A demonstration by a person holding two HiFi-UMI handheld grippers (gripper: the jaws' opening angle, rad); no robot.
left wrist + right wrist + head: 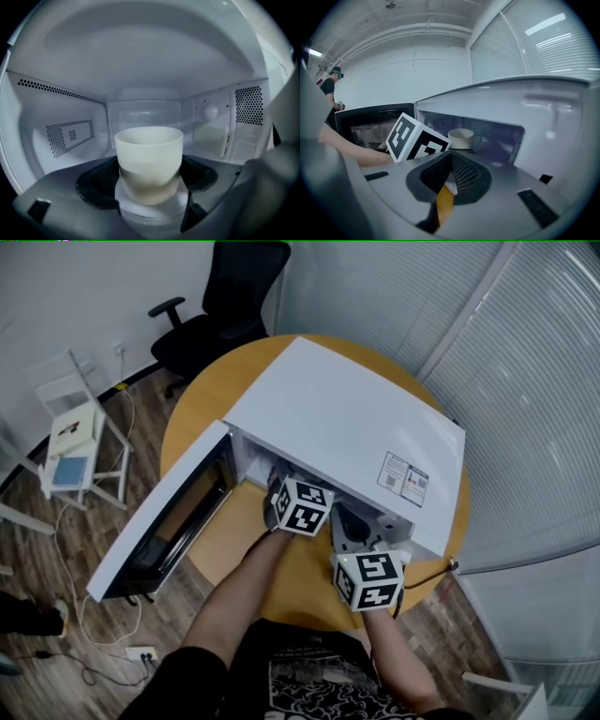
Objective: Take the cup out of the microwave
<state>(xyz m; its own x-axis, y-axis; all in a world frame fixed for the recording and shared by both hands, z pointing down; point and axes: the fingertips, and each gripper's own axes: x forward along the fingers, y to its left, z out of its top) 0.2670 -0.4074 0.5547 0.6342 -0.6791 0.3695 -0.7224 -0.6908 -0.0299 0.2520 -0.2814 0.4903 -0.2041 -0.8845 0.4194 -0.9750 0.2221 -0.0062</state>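
A white microwave (pixel 347 418) stands on the round wooden table (pixel 202 399) with its door (pixel 164 521) swung open to the left. Inside, a white cup (pixel 149 159) rests upright on the glass turntable (pixel 147 211). My left gripper (pixel 150 187) reaches into the cavity, its dark pads (pixel 101 185) pressed against both sides of the cup. The right gripper view shows the same cup (pixel 461 138) behind the left gripper's marker cube (pixel 415 139). My right gripper (pixel 449 180) hovers shut and empty just outside the microwave front (pixel 352 535).
A black office chair (pixel 220 306) stands behind the table. At the left is a white stool (pixel 75 437) with books. Cables and a power strip (pixel 141 652) lie on the floor. Blinds line the right wall. A person (pixel 329 86) stands far off.
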